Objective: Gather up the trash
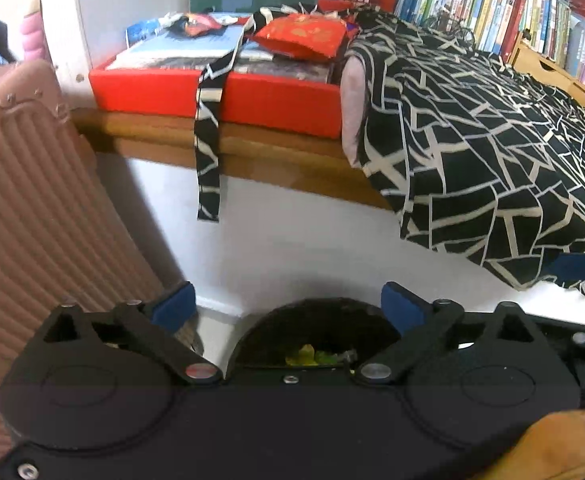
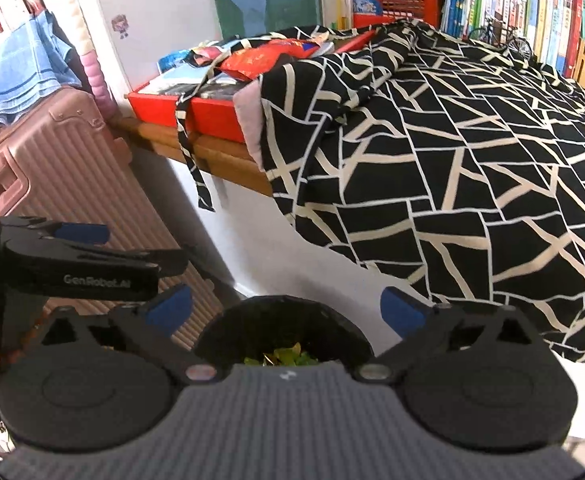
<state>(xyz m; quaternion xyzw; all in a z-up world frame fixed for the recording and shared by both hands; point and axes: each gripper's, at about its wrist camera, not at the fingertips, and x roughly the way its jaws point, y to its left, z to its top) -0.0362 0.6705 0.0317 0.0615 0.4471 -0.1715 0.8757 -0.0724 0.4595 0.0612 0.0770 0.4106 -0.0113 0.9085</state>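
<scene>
A black round bin (image 1: pixel 312 320) sits low between the fingers of my left gripper (image 1: pixel 288 306), with green and yellow scraps (image 1: pixel 312 356) inside. This gripper is open and holds nothing. In the right wrist view my right gripper (image 2: pixel 286 310) is also open and empty above the same bin (image 2: pixel 284 316), where leafy scraps (image 2: pixel 280 358) show. The left gripper's body (image 2: pixel 92 276) is at the left of that view. On the desk a red packet (image 1: pixel 300 36) and a crumpled wrapper (image 1: pixel 196 24) lie on a red tray (image 1: pixel 152 88).
A black-and-white patterned cloth (image 1: pixel 472 140) drapes over the wooden desk edge (image 1: pixel 152 132), with a strip (image 1: pixel 208 152) hanging down. A pink ribbed suitcase (image 1: pixel 32 208) stands at the left. Bookshelves (image 1: pixel 512 12) line the back. The desk front below is white (image 1: pixel 292 232).
</scene>
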